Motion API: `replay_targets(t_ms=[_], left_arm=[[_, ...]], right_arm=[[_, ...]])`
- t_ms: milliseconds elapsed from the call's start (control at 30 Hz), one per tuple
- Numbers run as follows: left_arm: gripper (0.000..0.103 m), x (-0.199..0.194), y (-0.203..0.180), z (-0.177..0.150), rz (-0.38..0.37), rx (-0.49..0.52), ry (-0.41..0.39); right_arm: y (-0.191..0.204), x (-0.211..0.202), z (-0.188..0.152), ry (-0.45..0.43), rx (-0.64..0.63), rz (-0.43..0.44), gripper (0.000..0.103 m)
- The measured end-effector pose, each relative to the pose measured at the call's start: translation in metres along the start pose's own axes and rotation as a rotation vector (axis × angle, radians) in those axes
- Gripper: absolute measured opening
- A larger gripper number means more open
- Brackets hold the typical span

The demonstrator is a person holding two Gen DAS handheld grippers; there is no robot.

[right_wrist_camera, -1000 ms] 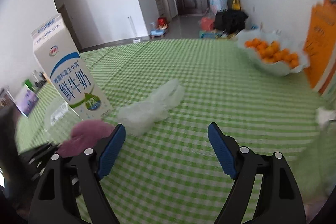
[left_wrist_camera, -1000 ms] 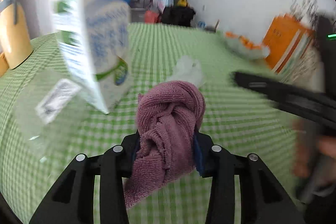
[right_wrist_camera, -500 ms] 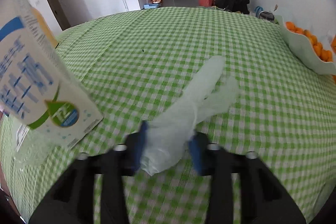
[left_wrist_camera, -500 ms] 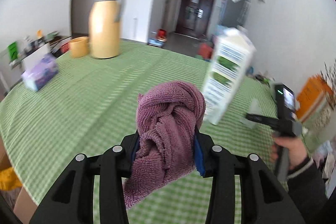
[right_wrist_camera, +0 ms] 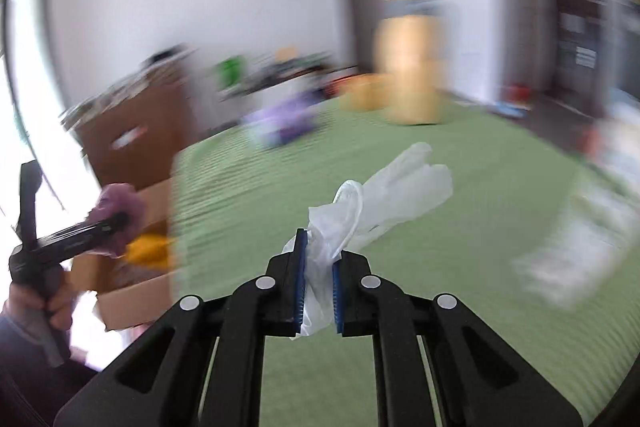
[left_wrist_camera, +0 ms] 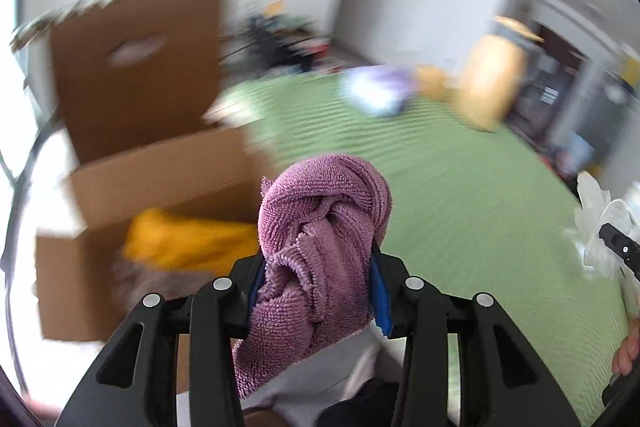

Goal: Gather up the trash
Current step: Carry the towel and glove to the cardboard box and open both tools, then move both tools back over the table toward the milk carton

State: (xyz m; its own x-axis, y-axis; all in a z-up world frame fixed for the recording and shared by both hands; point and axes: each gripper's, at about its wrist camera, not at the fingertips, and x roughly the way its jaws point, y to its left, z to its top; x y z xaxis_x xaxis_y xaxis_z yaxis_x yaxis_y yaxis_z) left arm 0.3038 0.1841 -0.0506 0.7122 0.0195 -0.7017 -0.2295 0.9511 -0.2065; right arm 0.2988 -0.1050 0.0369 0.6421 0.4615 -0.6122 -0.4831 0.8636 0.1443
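My left gripper [left_wrist_camera: 318, 279] is shut on a bunched purple cloth [left_wrist_camera: 320, 227], held over the table's edge beside an open cardboard box [left_wrist_camera: 132, 183]. Something yellow [left_wrist_camera: 188, 243] lies inside the box. My right gripper [right_wrist_camera: 318, 277] is shut on a white disposable glove [right_wrist_camera: 384, 195], lifted above the green checked tablecloth [right_wrist_camera: 440, 267]. In the right wrist view the left gripper [right_wrist_camera: 116, 223] with the purple cloth [right_wrist_camera: 118, 203] hangs over the box [right_wrist_camera: 136, 287] at far left. In the left wrist view the glove [left_wrist_camera: 600, 227] shows at the right edge.
A yellow thermos jug [right_wrist_camera: 412, 67] and a yellow cup [right_wrist_camera: 360, 95] stand at the table's far side, next to a purple tissue pack [right_wrist_camera: 284, 123]. A blurred clear plastic wrapper [right_wrist_camera: 568, 255] lies at the right. A person's hand [right_wrist_camera: 44, 299] holds the left gripper's handle.
The right gripper closed on the white glove and lifted it off the table. Both views swung left; the left gripper carried the purple cloth from beside the milk carton to over the cardboard box.
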Motion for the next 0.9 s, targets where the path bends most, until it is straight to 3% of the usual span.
replay_targets(t_ms=[33, 167, 233, 300, 333, 400, 433, 500, 600, 700, 767, 833, 900], left_arm=[[0.04, 0.007, 0.03, -0.003, 0.041, -0.033, 0.025], [0.043, 0.038, 0.119, -0.014, 0.135, -0.153, 0.149], [0.051, 0.062, 0.156, -0.022, 0.183, -0.236, 0.205], [0.081, 0.08, 0.178, -0.029, 0.23, -0.325, 0.253], [0.085, 0.084, 0.186, -0.03, 0.241, -0.351, 0.268], [0.086, 0.086, 0.189, -0.03, 0.225, -0.343, 0.28], [0.087, 0.084, 0.186, -0.027, 0.213, -0.304, 0.274], [0.094, 0.075, 0.181, -0.021, 0.24, -0.224, 0.226], [0.095, 0.051, 0.163, -0.013, 0.311, -0.119, 0.111], [0.095, 0.027, 0.13, -0.001, 0.301, -0.039, 0.021], [0.095, 0.013, 0.104, 0.004, 0.244, 0.001, -0.051], [0.095, 0.0, 0.064, 0.005, 0.115, 0.063, -0.11], [0.095, 0.003, 0.017, 0.005, -0.025, 0.121, -0.108]], right_arm=[[0.028, 0.03, 0.006, 0.04, -0.03, 0.087, 0.011], [0.118, 0.12, 0.02, 0.166, -0.156, 0.274, 0.011], [0.158, 0.161, 0.025, 0.228, -0.188, 0.345, 0.011], [0.179, 0.195, 0.025, 0.279, -0.192, 0.362, 0.012], [0.189, 0.216, 0.024, 0.321, -0.187, 0.361, 0.021], [0.196, 0.242, 0.023, 0.363, -0.188, 0.291, 0.075], [0.198, 0.25, 0.023, 0.362, -0.183, 0.256, 0.076], [0.196, 0.251, 0.025, 0.366, -0.153, 0.271, 0.076], [0.18, 0.232, 0.031, 0.325, -0.126, 0.228, 0.076], [0.155, 0.187, 0.036, 0.235, -0.105, 0.184, 0.076], [0.13, 0.146, 0.03, 0.142, -0.106, 0.154, 0.077], [0.094, 0.102, 0.02, 0.062, -0.099, 0.059, 0.078], [0.055, 0.066, 0.007, 0.016, -0.069, -0.023, 0.078]])
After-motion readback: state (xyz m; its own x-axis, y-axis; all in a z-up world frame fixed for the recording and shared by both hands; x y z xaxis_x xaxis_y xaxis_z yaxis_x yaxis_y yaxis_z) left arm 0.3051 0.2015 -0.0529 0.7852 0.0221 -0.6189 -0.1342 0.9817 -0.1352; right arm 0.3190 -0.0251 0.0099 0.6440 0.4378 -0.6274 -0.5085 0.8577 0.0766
